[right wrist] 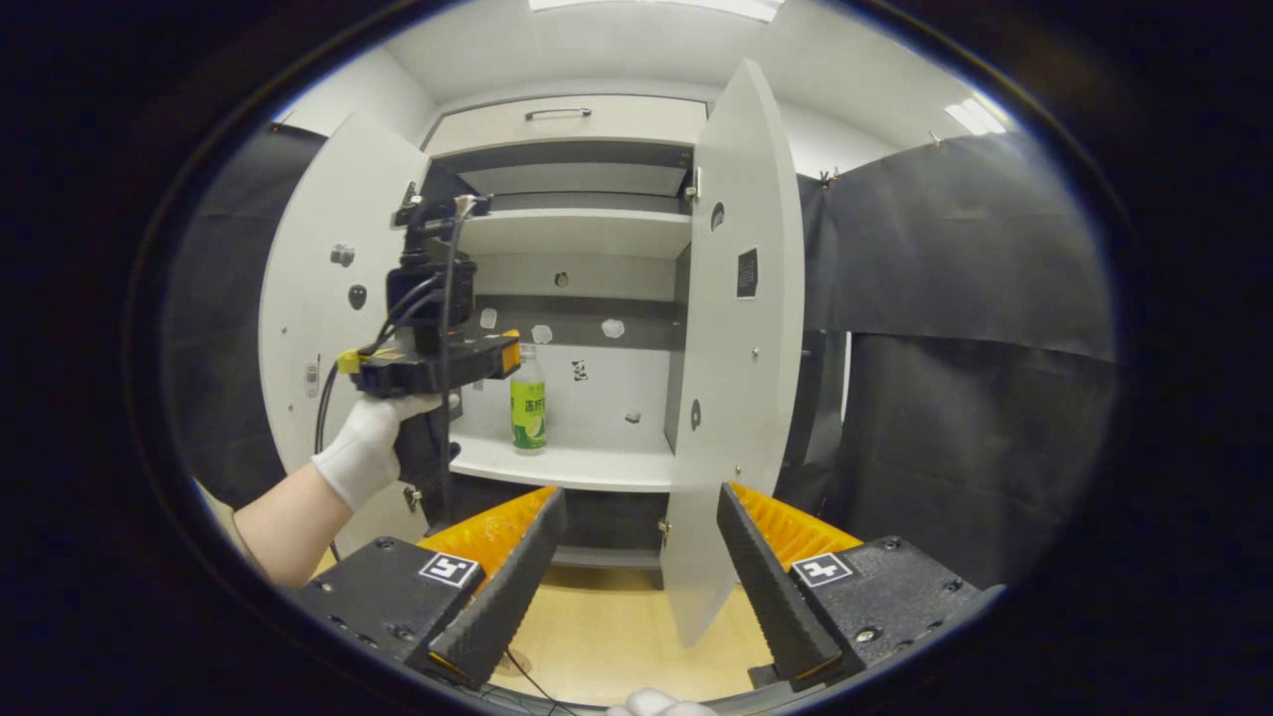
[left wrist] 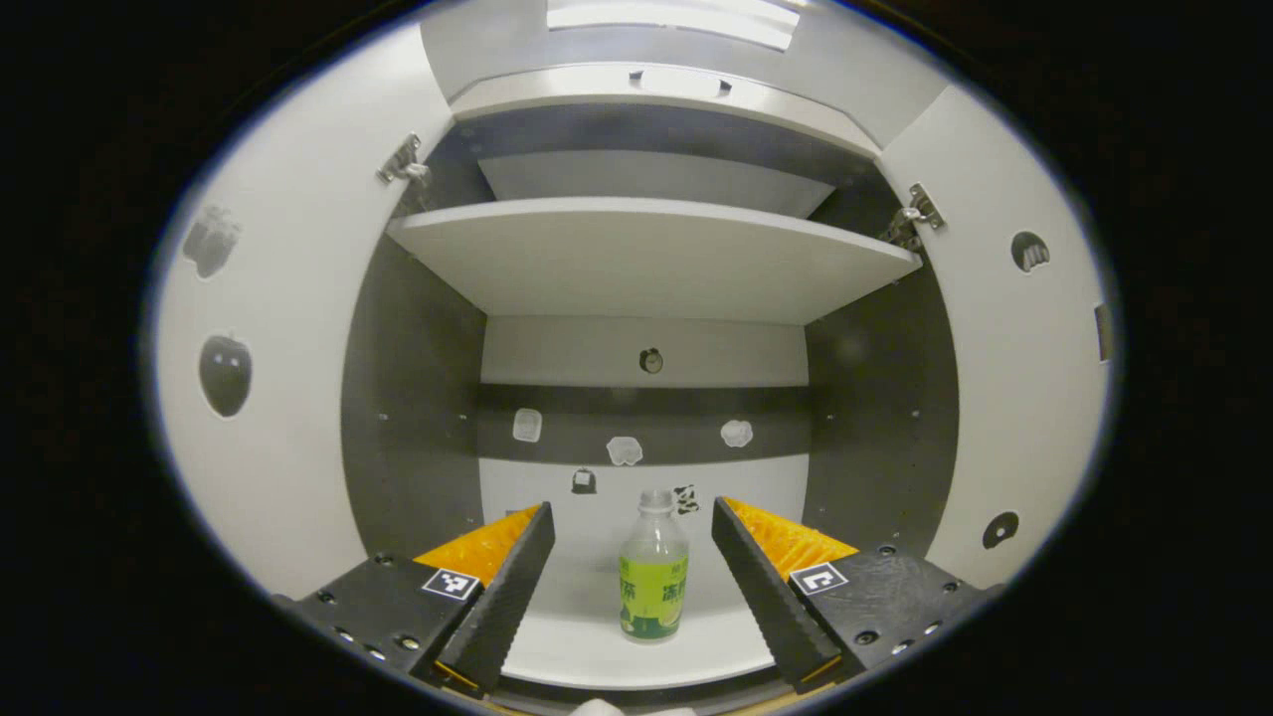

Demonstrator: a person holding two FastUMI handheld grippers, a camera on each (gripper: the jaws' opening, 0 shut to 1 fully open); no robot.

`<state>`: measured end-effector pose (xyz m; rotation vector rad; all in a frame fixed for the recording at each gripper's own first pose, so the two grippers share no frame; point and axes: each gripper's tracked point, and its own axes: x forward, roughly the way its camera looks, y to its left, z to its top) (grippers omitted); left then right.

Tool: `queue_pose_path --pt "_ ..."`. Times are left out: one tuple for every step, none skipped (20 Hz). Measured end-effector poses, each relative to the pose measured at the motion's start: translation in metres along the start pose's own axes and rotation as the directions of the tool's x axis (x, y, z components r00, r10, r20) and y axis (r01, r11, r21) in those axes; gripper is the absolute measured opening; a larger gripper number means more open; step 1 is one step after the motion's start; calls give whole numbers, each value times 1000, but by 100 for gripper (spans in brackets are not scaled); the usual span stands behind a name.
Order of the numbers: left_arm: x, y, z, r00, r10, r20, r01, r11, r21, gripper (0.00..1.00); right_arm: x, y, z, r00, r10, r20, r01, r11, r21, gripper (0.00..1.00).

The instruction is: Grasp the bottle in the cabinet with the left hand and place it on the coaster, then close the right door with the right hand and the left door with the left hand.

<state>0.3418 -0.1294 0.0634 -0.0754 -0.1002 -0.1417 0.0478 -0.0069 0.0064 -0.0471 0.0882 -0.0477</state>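
Inside the cabinet (left wrist: 418, 398), the bottle (left wrist: 653, 567) stands upright on the lower shelf (left wrist: 636, 651), below the upper shelf (left wrist: 646, 254). Just before the bottle the left gripper (left wrist: 632, 587) has its jaws spread, one on each side, neither touching it. From the right gripper view, a gloved hand (right wrist: 373, 447) holds that gripper at the cabinet's mouth. Both doors stand open: left door (right wrist: 318, 298), right door (right wrist: 741, 348). Farther back from the cabinet, above the desk (right wrist: 607, 646), the right gripper (right wrist: 632, 587) holds its jaws wide apart on nothing.
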Motion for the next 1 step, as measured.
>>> queue_pose_path --pt "10 -3 -4 1000 -2 -8 2 1000 -4 99 1 -1 0 1000 -4 -2 4 1000 -4 100"
